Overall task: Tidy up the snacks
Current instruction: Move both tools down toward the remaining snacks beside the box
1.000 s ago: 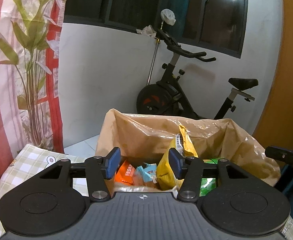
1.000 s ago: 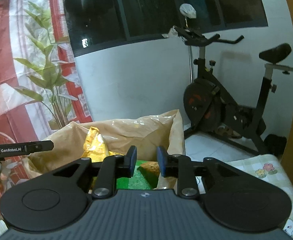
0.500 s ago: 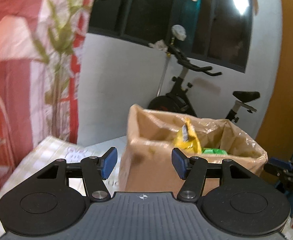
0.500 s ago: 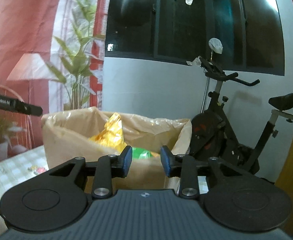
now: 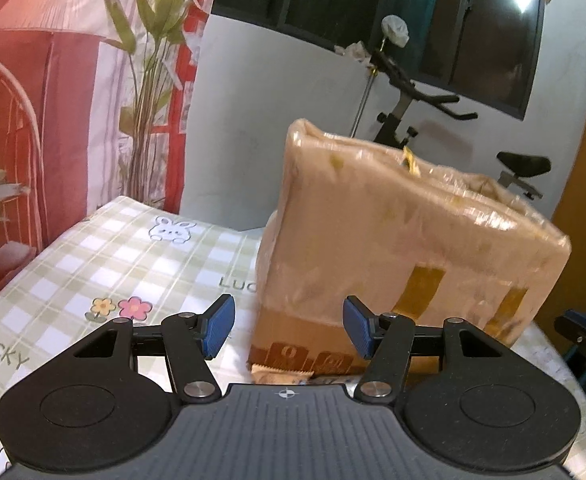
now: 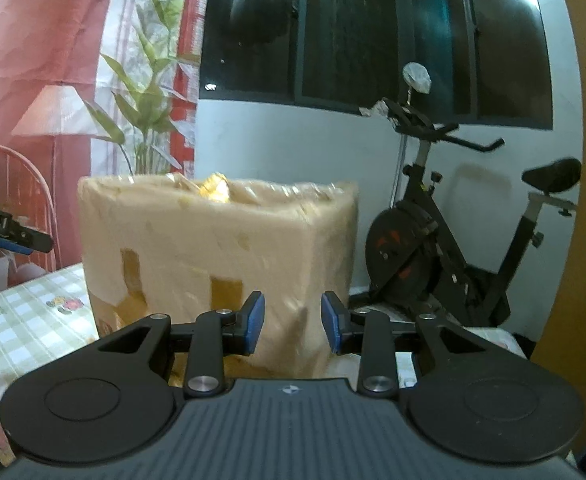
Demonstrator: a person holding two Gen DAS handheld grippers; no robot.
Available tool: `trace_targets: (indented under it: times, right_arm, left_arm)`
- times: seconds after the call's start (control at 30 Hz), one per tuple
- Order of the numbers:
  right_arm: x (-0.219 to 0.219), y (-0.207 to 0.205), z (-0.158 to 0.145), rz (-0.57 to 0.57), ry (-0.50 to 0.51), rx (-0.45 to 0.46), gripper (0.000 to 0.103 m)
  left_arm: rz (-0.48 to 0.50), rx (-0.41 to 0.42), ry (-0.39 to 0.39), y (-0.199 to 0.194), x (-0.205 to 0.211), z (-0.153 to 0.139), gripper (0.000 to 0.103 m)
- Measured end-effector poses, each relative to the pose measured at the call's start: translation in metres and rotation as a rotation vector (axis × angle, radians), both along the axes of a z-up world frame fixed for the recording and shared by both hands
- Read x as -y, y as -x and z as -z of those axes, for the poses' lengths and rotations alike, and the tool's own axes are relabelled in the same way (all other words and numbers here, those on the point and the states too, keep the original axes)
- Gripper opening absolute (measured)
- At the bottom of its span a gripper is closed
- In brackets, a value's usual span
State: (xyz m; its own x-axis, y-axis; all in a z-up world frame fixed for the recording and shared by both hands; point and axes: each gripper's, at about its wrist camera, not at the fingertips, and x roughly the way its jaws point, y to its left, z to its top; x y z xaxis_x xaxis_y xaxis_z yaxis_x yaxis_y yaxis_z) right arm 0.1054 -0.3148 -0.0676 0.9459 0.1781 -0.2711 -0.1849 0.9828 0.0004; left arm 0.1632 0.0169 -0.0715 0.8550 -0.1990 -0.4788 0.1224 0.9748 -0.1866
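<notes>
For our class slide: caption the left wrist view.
Open left gripper faces a plastic-lined box on a checked tablecloth.

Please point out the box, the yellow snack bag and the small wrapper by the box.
box (image 5: 393,248), left wrist view, on its front wall.
yellow snack bag (image 6: 214,191), right wrist view, on its top.
wrapper (image 5: 281,374), left wrist view, on its middle.
</notes>
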Motion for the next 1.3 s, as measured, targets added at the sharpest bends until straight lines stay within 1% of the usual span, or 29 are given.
trace_targets:
  times: [0.17, 0.23, 0.3, 0.4, 0.43, 0.47, 0.57, 0.63, 0.87, 1.3]
  right_arm:
    - [0.016, -0.002, 0.025, 0.033, -0.022, -0.031, 0.034]
    - [0.022, -0.006, 0.036, 0.047, -0.032, -0.060, 0.034]
    - [0.027, -0.013, 0.046, 0.059, -0.038, -0.094, 0.034]
    - [0.034, -0.025, 0.062, 0.057, -0.041, -0.171, 0.035]
    - [0.034, -0.029, 0.068, 0.052, -0.033, -0.191, 0.041]
    - [0.034, -0.033, 0.072, 0.046, -0.018, -0.218, 0.042]
    - [0.031, -0.044, 0.087, 0.026, 0.010, -0.284, 0.043]
    - [0.029, -0.050, 0.095, 0.023, 0.025, -0.310, 0.042]
    - [0.026, -0.063, 0.104, 0.017, 0.053, -0.350, 0.042]
    - [0.011, -0.077, 0.110, 0.001, 0.098, -0.382, 0.043]
  left_arm:
    - [-0.024, -0.035, -0.022, -0.003, 0.000, 0.014, 0.062]
    - [-0.032, -0.047, -0.035, -0.005, 0.000, 0.017, 0.062]
    - [-0.038, -0.058, -0.043, -0.007, 0.001, 0.021, 0.062]
    - [-0.038, -0.075, -0.055, -0.010, 0.003, 0.026, 0.062]
    - [-0.036, -0.080, -0.060, -0.010, 0.005, 0.027, 0.062]
    - [-0.033, -0.084, -0.065, -0.011, 0.006, 0.029, 0.062]
    - [-0.024, -0.098, -0.074, -0.011, 0.008, 0.033, 0.062]
    - [-0.020, -0.107, -0.078, -0.010, 0.011, 0.036, 0.062]
    - [-0.013, -0.136, -0.084, -0.012, 0.016, 0.045, 0.062]
    - [0.003, -0.174, -0.098, -0.011, 0.021, 0.054, 0.062]
